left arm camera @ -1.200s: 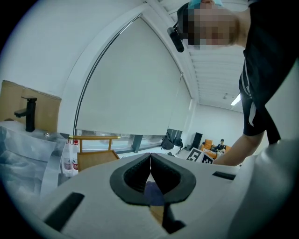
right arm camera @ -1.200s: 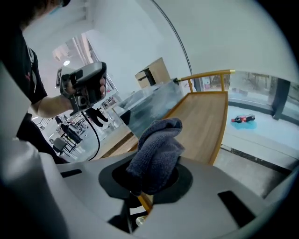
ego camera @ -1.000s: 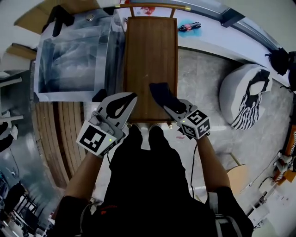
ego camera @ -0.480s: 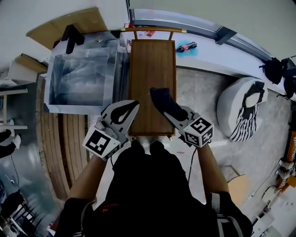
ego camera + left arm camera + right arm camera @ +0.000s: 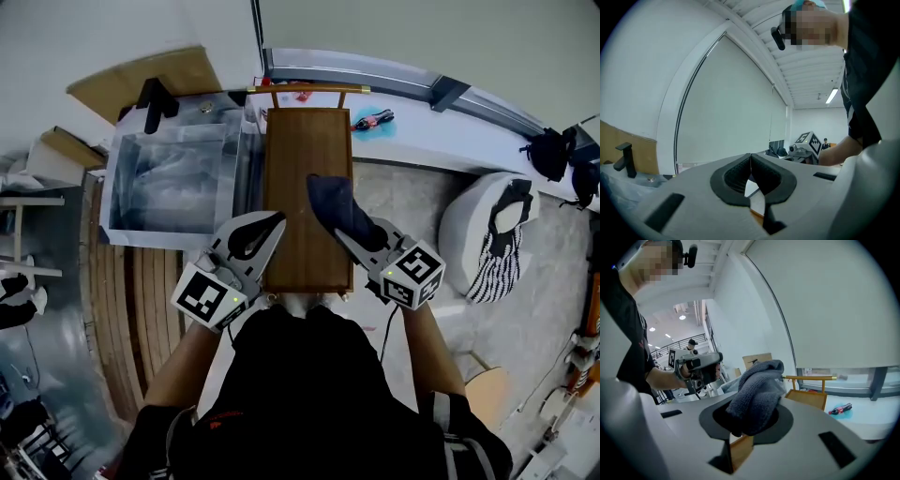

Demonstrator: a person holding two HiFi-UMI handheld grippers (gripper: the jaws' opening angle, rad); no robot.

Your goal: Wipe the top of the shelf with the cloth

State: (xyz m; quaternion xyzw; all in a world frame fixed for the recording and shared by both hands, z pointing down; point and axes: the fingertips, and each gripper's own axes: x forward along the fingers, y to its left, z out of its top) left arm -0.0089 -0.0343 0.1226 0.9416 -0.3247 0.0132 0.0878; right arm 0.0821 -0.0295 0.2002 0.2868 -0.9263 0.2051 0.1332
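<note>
A long brown wooden shelf top (image 5: 305,150) runs away from me in the head view, with a brass rail at its far end. My right gripper (image 5: 339,223) is shut on a dark grey cloth (image 5: 330,202), which bunches out past its jaws over the shelf's near right part. The right gripper view shows the cloth (image 5: 757,392) filling the jaws, with the shelf (image 5: 806,397) beyond. My left gripper (image 5: 265,229) hangs over the shelf's near left edge, its jaws closed tip to tip with nothing between them. In its own view, the left gripper (image 5: 750,161) points upward toward a wall.
A clear plastic bin (image 5: 173,183) stands left of the shelf. A white ledge behind holds a small red and black object (image 5: 375,120) on a blue patch. A white beanbag with a striped item (image 5: 492,230) lies right. Wooden slats (image 5: 141,300) cover the floor at left.
The head view has pulled back, so the shelf looks smaller and farther. Both grippers have stayed over the shelf's near end, the right one still holding the cloth.
</note>
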